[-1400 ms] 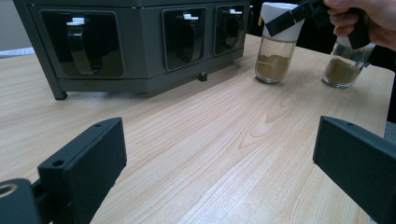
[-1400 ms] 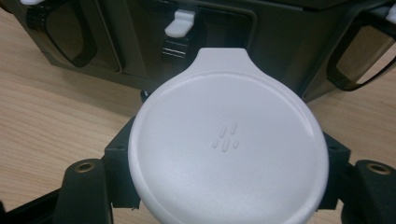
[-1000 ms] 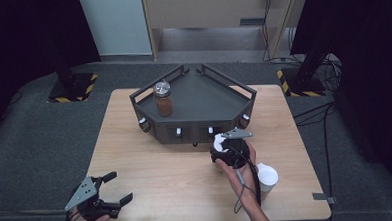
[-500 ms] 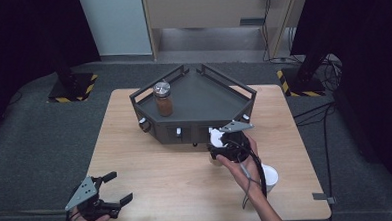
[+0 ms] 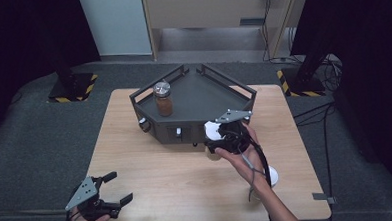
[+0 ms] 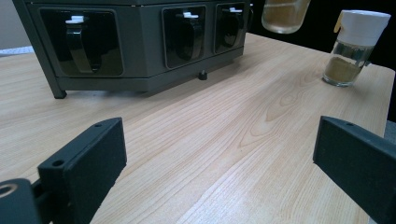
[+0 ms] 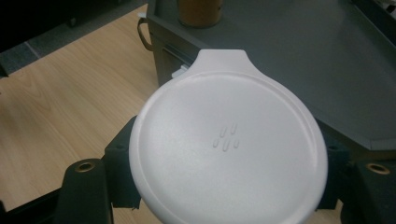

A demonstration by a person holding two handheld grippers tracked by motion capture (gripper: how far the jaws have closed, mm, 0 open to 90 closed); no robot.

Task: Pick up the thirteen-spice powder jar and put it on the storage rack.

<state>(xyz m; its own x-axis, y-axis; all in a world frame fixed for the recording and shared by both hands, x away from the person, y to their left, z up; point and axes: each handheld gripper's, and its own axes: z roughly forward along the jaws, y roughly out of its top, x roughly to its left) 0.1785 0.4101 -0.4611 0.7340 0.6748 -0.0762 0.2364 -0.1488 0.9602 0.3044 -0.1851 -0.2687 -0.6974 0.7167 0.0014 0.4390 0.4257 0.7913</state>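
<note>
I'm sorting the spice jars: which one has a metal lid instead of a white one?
The glass jar of brown spice standing on the dark grey tray. The jar in the right gripper and the one on the table have white lids.

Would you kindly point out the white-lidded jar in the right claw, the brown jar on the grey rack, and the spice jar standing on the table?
white-lidded jar (image 7: 229, 154): right gripper view, middle of its lid.
brown jar (image 5: 163, 105): high view, its glass side.
spice jar (image 6: 348, 63): left gripper view, its glass body.
</note>
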